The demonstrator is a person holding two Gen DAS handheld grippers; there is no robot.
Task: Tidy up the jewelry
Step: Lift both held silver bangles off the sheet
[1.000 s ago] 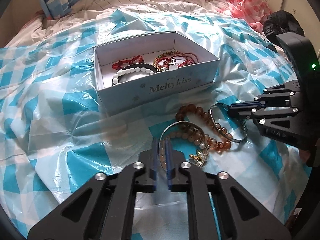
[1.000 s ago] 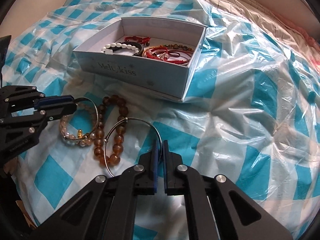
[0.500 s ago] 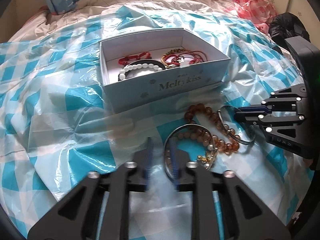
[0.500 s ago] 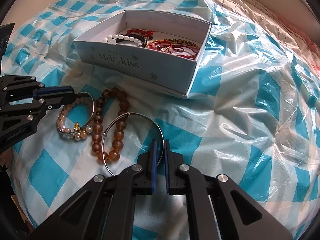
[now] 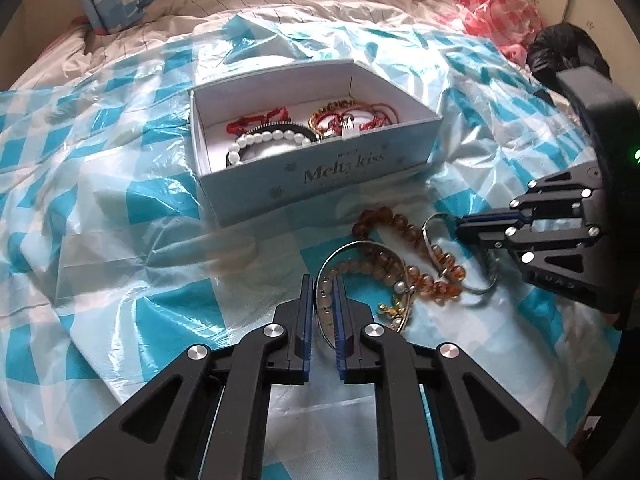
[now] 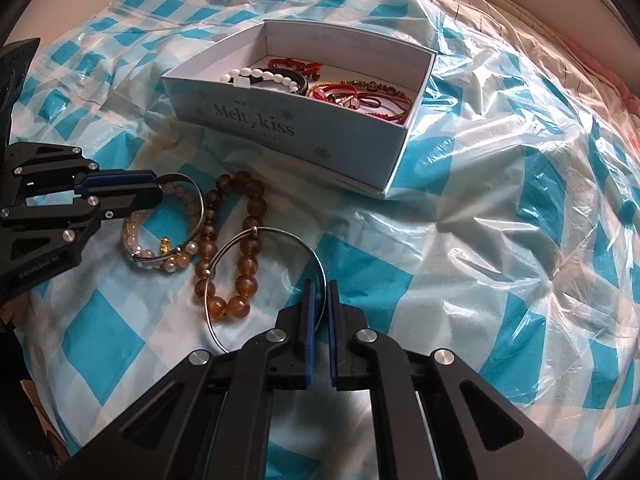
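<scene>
On the checked sheet [image 5: 132,208], left gripper [image 5: 322,304] clamps the pearl bangle [image 6: 160,224]; right gripper [image 6: 319,312] pinches the wire bangle [image 6: 280,236].

One open white box [image 6: 280,120] lies ahead of the claws. Three bracelets lie outside it: pale beaded bracelet [image 6: 136,236] at the left claw, amber bead bracelet [image 6: 246,256] between, wire bangle [image 6: 280,234] at the right claw.
</scene>
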